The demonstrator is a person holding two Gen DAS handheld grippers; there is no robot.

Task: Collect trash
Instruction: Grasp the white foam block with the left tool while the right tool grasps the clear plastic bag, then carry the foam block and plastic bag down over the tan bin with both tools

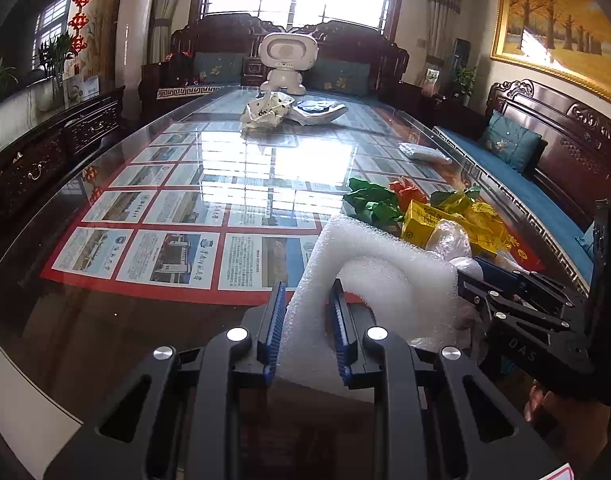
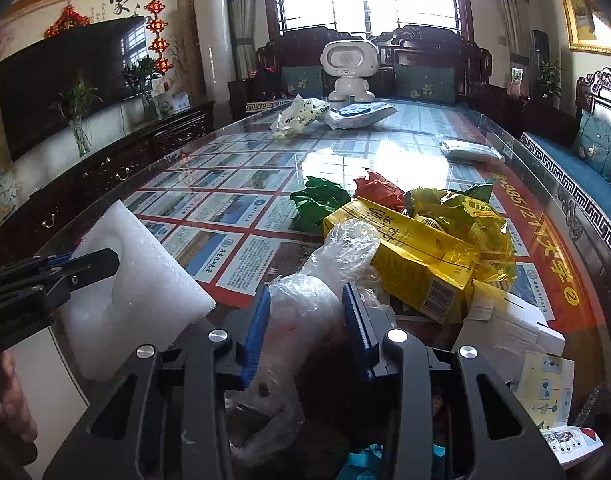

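My left gripper [image 1: 307, 304] is shut on a white foam sheet [image 1: 369, 280], held above the near edge of the glass table; the sheet also shows in the right wrist view [image 2: 133, 280]. My right gripper [image 2: 305, 304] is shut on a crumpled clear plastic bag [image 2: 305, 312], just right of the foam. Past it lies a trash pile: a yellow carton [image 2: 409, 256], yellow wrapper [image 2: 465, 212], green paper [image 2: 321, 200], red paper [image 2: 377, 188] and a white box [image 2: 509, 320].
At the table's far end stand a white toy robot [image 2: 347, 68], a crumpled white bag [image 2: 301, 118] and a flat blue-and-white packet [image 2: 361, 114]. A white packet [image 2: 469, 150] lies at the right edge. Wooden benches with blue cushions [image 1: 509, 142] line the right and far sides.
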